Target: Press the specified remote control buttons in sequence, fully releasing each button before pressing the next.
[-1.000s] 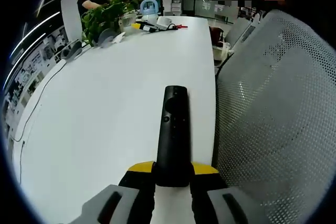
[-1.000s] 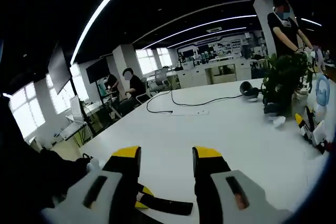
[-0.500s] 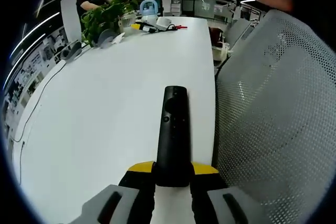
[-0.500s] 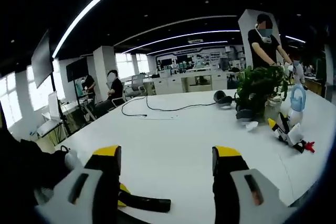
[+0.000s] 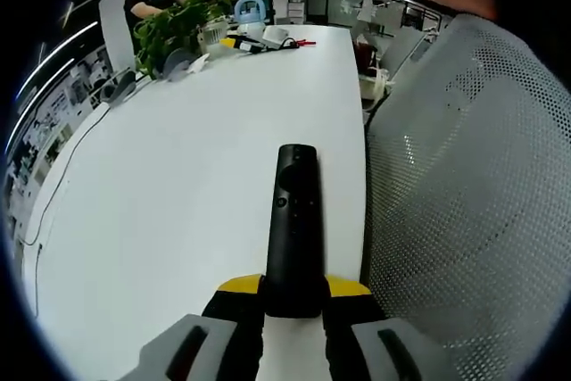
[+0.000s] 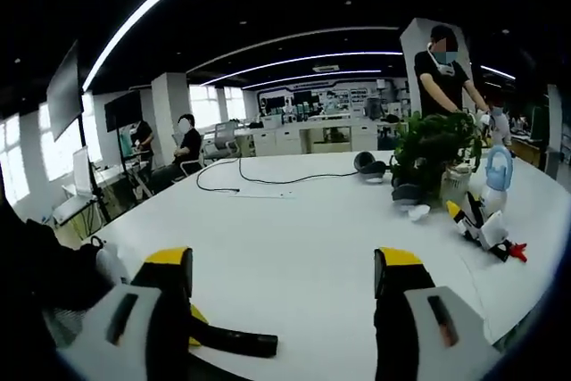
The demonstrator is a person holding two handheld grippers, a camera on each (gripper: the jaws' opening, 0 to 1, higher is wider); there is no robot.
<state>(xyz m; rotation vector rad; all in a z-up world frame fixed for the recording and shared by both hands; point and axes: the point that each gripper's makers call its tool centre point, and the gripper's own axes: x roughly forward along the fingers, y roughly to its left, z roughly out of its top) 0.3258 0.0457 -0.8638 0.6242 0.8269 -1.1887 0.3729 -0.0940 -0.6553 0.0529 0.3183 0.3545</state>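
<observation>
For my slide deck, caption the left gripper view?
Left gripper clamps black remote control above white table.

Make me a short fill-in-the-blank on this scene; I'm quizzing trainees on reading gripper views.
1. The left gripper is shut on a black ____.
2. The right gripper's jaws stand ____, holding nothing.
3. The remote control lies over a ____ table.
4. On the table's far end stands a green potted ____.

Missing words: remote control; open; white; plant
</observation>
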